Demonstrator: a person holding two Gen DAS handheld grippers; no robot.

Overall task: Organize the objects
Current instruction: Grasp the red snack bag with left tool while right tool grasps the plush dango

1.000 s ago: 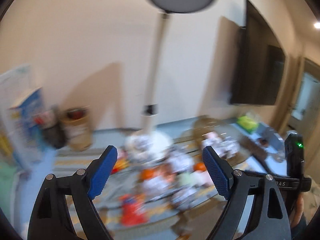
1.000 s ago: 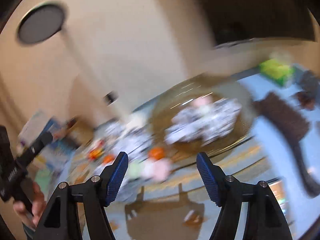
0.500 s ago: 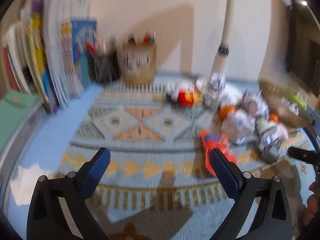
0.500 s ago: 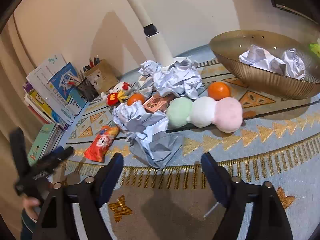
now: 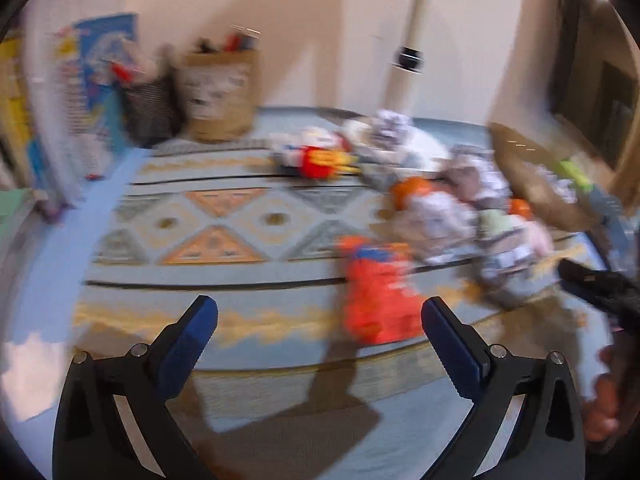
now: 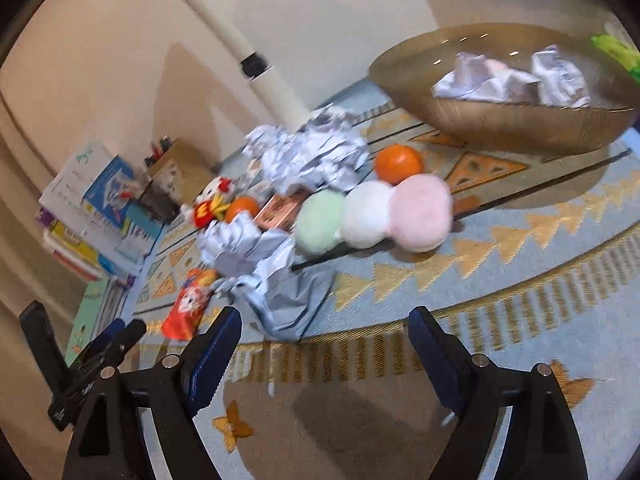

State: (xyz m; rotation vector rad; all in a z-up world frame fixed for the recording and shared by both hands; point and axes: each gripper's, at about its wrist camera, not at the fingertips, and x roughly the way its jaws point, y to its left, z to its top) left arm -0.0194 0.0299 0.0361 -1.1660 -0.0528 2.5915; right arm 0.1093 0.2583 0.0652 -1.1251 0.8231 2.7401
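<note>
Right wrist view, right hand-held gripper [image 6: 322, 338] released, empty, crumpled paper [image 6: 280, 296] just beyond its fingertips

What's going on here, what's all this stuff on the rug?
A person is tidying a cluttered rug with a gripper in each hand. Both the left gripper and the right gripper are open and empty. The right one hangs over a crumpled paper, the left near an orange snack packet. A bowl already holds some paper balls. Two oranges, a three-ball plush toy and more paper lie loose on the rug.
</note>
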